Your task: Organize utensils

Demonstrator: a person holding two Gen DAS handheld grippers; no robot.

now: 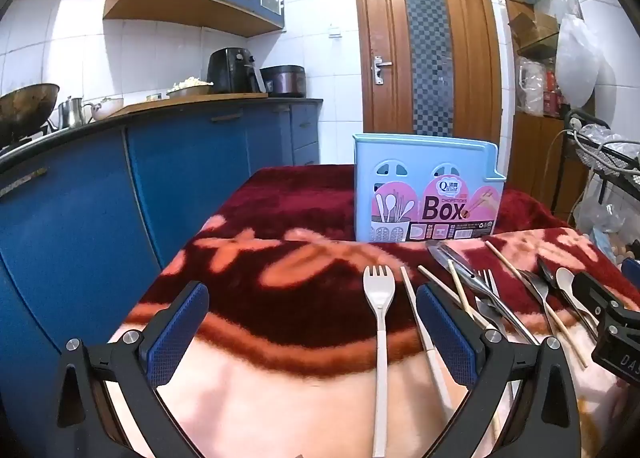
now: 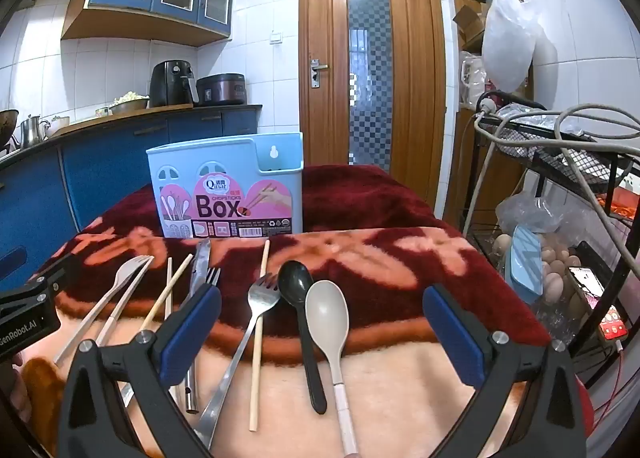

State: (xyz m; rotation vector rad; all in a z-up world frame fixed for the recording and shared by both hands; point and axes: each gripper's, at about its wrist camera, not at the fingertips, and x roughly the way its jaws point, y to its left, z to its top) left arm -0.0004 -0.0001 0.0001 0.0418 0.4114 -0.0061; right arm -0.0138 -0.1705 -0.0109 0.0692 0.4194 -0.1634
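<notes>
A light blue chopsticks box (image 1: 428, 194) with a pink "Box" label stands upright at the back of the blanket-covered table; it also shows in the right wrist view (image 2: 228, 194). Utensils lie in a row in front of it: a beige fork (image 1: 379, 298), a beige chopstick (image 1: 420, 322), metal tongs (image 1: 464, 270), wooden chopsticks (image 2: 259, 334), a metal fork (image 2: 256, 306), a black spoon (image 2: 298, 290) and a beige spoon (image 2: 327, 310). My left gripper (image 1: 312, 318) is open and empty, hovering over the blanket left of the row. My right gripper (image 2: 322, 322) is open above the two spoons.
The red and pink floral blanket (image 1: 280, 258) covers the table. Blue kitchen cabinets (image 1: 120, 194) stand to the left. A wire rack (image 2: 560, 258) with eggs, bags and a phone stands to the right. A wooden door (image 2: 368, 58) is behind.
</notes>
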